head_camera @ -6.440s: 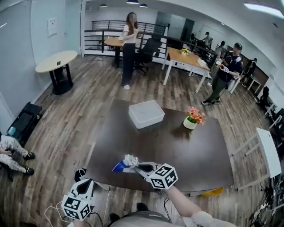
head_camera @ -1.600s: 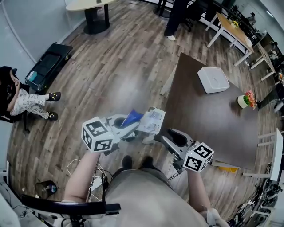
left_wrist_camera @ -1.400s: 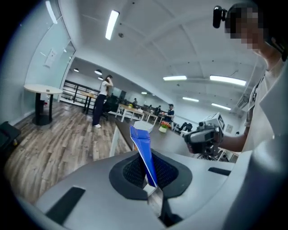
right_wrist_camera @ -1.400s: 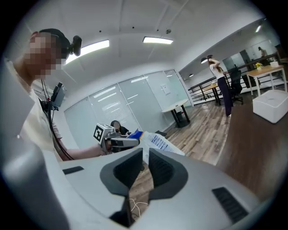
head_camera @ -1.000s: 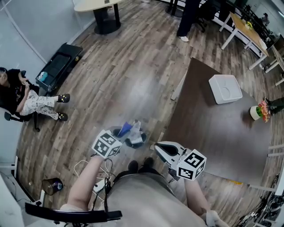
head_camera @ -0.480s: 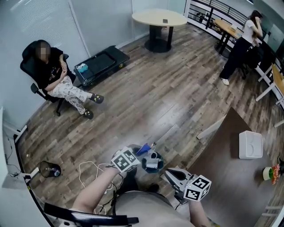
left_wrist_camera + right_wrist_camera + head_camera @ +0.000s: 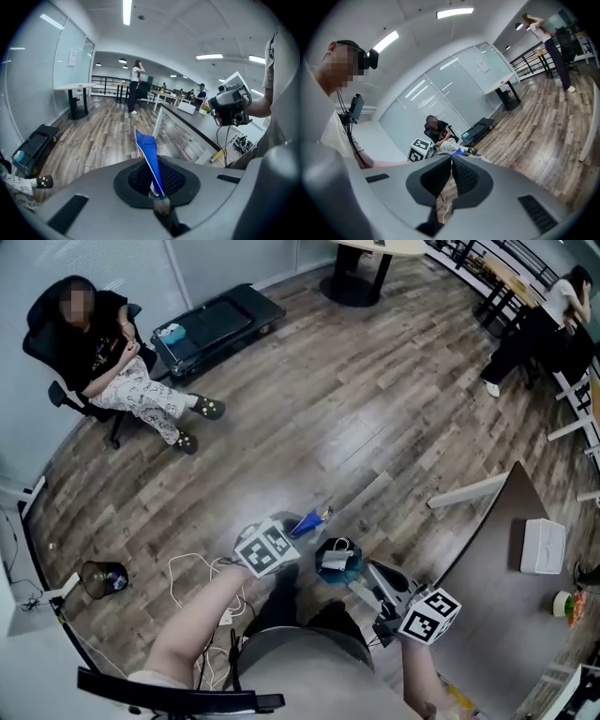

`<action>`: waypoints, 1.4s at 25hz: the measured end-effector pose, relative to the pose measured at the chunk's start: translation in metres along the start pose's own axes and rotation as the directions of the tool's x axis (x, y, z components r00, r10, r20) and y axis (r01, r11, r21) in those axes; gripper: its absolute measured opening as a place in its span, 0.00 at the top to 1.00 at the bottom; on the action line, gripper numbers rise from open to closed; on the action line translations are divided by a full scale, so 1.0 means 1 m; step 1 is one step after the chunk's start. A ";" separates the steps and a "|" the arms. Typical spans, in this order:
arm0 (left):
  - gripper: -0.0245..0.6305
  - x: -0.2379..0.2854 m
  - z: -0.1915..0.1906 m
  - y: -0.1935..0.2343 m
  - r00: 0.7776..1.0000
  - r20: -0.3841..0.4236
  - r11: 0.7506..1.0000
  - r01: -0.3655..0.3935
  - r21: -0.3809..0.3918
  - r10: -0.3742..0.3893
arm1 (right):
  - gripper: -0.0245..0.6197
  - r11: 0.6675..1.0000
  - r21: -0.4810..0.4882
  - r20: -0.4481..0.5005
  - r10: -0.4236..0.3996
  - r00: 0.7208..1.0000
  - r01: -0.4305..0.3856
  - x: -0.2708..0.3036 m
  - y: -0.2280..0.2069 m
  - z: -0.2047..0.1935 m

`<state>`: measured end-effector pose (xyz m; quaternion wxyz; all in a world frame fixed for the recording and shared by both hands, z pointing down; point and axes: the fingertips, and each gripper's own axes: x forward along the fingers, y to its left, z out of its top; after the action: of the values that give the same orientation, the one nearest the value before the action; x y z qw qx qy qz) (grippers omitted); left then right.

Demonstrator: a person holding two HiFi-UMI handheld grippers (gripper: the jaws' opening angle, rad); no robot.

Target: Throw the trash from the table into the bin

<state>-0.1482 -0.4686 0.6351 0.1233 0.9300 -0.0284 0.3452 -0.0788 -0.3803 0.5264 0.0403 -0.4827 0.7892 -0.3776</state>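
My left gripper (image 7: 294,531) is shut on a blue wrapper (image 7: 307,521), which sticks up between the closed jaws in the left gripper view (image 7: 149,161). Just to its right a small dark bin (image 7: 320,551) stands on the wood floor with crumpled white paper (image 7: 335,562) inside. My right gripper (image 7: 371,576) hovers at the bin's right side, shut with nothing in it. In the right gripper view its jaws (image 7: 450,164) meet with no gap, and the left gripper's marker cube (image 7: 419,149) shows beyond them.
The dark table (image 7: 487,615) lies at the right with a white box (image 7: 542,545) and a flower pot (image 7: 565,604). A person sits in a chair (image 7: 103,362) at upper left beside a black case (image 7: 216,320). White cables (image 7: 192,570) and loose planks (image 7: 469,491) lie on the floor.
The white paper that hung from my left gripper beside the blue wrapper now lies in the bin. Both grippers have swung away from the table and now flank the bin.
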 end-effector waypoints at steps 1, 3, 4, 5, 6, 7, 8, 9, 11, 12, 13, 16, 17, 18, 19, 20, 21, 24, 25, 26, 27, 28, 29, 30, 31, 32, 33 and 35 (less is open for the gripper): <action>0.94 0.009 -0.011 0.005 1.000 -0.016 1.000 0.015 -0.005 -0.015 | 0.93 1.000 0.007 0.000 -0.024 1.000 0.024 0.003 -0.006 0.000; 0.94 0.031 -0.032 0.008 0.997 -0.058 0.999 0.043 -0.010 -0.044 | 0.93 0.998 0.025 -0.005 -0.057 0.998 0.057 0.004 -0.017 -0.003; 0.94 0.043 -0.041 0.006 0.995 -0.084 0.998 0.057 -0.010 -0.058 | 0.93 0.997 0.034 -0.009 -0.066 0.998 0.066 0.002 -0.022 -0.006; 0.94 0.057 -0.050 0.003 0.991 -0.112 0.998 0.068 -0.007 -0.068 | 0.93 0.997 0.039 -0.014 -0.071 0.997 0.072 0.000 -0.028 -0.009; 0.94 0.070 -0.057 0.001 0.988 -0.138 0.997 0.077 -0.002 -0.076 | 0.93 0.996 0.043 -0.019 -0.073 0.997 0.074 -0.002 -0.034 -0.013; 0.94 0.084 -0.062 -0.003 0.984 -0.156 0.996 0.086 0.004 -0.084 | 0.93 0.996 0.048 -0.023 -0.071 0.997 0.072 -0.003 -0.041 -0.016; 0.94 0.098 -0.066 -0.009 0.981 -0.167 0.995 0.101 0.008 -0.099 | 0.93 0.996 0.055 -0.026 -0.067 0.997 0.068 -0.005 -0.048 -0.019; 0.94 0.112 -0.070 -0.017 0.977 -0.178 0.992 0.123 0.009 -0.119 | 0.93 0.996 0.066 -0.028 -0.064 0.998 0.066 -0.007 -0.055 -0.023; 0.94 0.141 -0.083 -0.034 0.964 -0.208 0.985 0.170 0.013 -0.163 | 0.93 0.993 0.095 -0.025 -0.066 0.998 0.068 -0.011 -0.069 -0.035; 0.94 0.155 -0.092 -0.042 0.957 -0.226 0.982 0.190 0.017 -0.181 | 0.93 0.991 0.112 -0.023 -0.066 0.998 0.068 -0.013 -0.075 -0.043; 0.94 0.169 -0.102 -0.050 0.950 -0.244 0.978 0.207 0.023 -0.195 | 0.93 0.989 0.129 -0.022 -0.064 0.998 0.066 -0.015 -0.079 -0.052; 0.94 0.218 -0.129 -0.066 0.935 -0.285 0.971 0.233 0.043 -0.212 | 0.93 0.987 0.152 -0.027 -0.043 0.999 0.046 -0.019 -0.096 -0.078; 0.94 0.237 -0.137 -0.068 0.931 -0.298 0.970 0.237 0.055 -0.211 | 0.93 0.988 0.149 -0.031 -0.032 0.999 0.036 -0.020 -0.102 -0.086; 0.94 0.255 -0.147 -0.069 0.926 -0.314 0.968 0.241 0.068 -0.209 | 0.93 0.989 0.144 -0.038 -0.020 0.999 0.025 -0.020 -0.108 -0.093; 0.94 0.271 -0.157 -0.070 0.920 -0.332 0.966 0.246 0.081 -0.207 | 0.93 0.990 0.140 -0.046 -0.011 0.999 0.017 -0.018 -0.112 -0.101; 0.94 0.287 -0.170 -0.071 0.913 -0.351 0.963 0.254 0.093 -0.207 | 0.93 0.990 0.138 -0.053 -0.006 0.999 0.013 -0.016 -0.117 -0.108; 0.94 0.302 -0.182 -0.073 0.905 -0.370 0.959 0.263 0.105 -0.208 | 0.93 0.990 0.141 -0.059 -0.005 0.998 0.013 -0.014 -0.123 -0.115; 0.94 0.342 -0.218 -0.078 0.884 -0.416 0.948 0.291 0.133 -0.213 | 0.93 0.985 0.171 -0.053 -0.010 0.999 0.019 -0.011 -0.138 -0.134; 0.94 0.354 -0.230 -0.081 0.877 -0.428 0.945 0.300 0.133 -0.218 | 0.93 0.983 0.183 -0.051 -0.010 0.999 0.019 -0.011 -0.142 -0.142; 0.94 0.365 -0.242 -0.084 0.870 -0.439 0.942 0.308 0.130 -0.224 | 0.93 0.981 0.194 -0.051 -0.008 0.999 0.018 -0.011 -0.145 -0.149; 0.94 0.375 -0.252 -0.085 0.864 -0.448 0.941 0.314 0.126 -0.228 | 0.93 0.979 0.201 -0.055 -0.004 0.998 0.015 -0.011 -0.148 -0.155; 0.94 0.384 -0.262 -0.086 0.860 -0.456 0.941 0.315 0.123 -0.228 | 0.93 0.979 0.204 -0.064 0.000 0.998 0.013 -0.009 -0.150 -0.162; 0.94 0.394 -0.271 -0.085 0.857 -0.464 0.942 0.314 0.122 -0.225 | 0.93 0.980 0.199 -0.074 0.003 0.997 0.012 -0.007 -0.152 -0.167; 0.94 0.402 -0.280 -0.084 0.852 -0.474 0.942 0.312 0.120 -0.222 | 0.93 0.982 0.190 -0.086 0.004 0.996 0.012 -0.005 -0.154 -0.171; 0.94 0.409 -0.289 -0.083 0.846 -0.485 0.943 0.312 0.114 -0.221 | 0.93 0.984 0.180 -0.097 0.004 0.995 0.013 -0.004 -0.157 -0.175; 0.94 0.415 -0.297 -0.083 0.839 -0.495 0.944 0.314 0.104 -0.225 | 0.93 0.984 0.176 -0.104 0.005 0.995 0.013 -0.002 -0.159 -0.179; 0.94 0.420 -0.304 -0.084 0.834 -0.501 0.944 0.317 0.091 -0.232 | 0.93 0.984 0.180 -0.109 0.010 0.994 0.010 -0.001 -0.160 -0.183; 0.92 0.427 -0.317 -0.086 0.826 -0.508 0.946 0.317 0.061 -0.244 | 0.93 0.978 0.207 -0.113 0.029 0.993 -0.005 0.001 -0.160 -0.190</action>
<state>-0.0131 -0.2924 1.1260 0.1092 0.8108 0.1659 0.5506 -0.0438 -0.3144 0.7635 0.0476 -0.4467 0.7509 -0.4841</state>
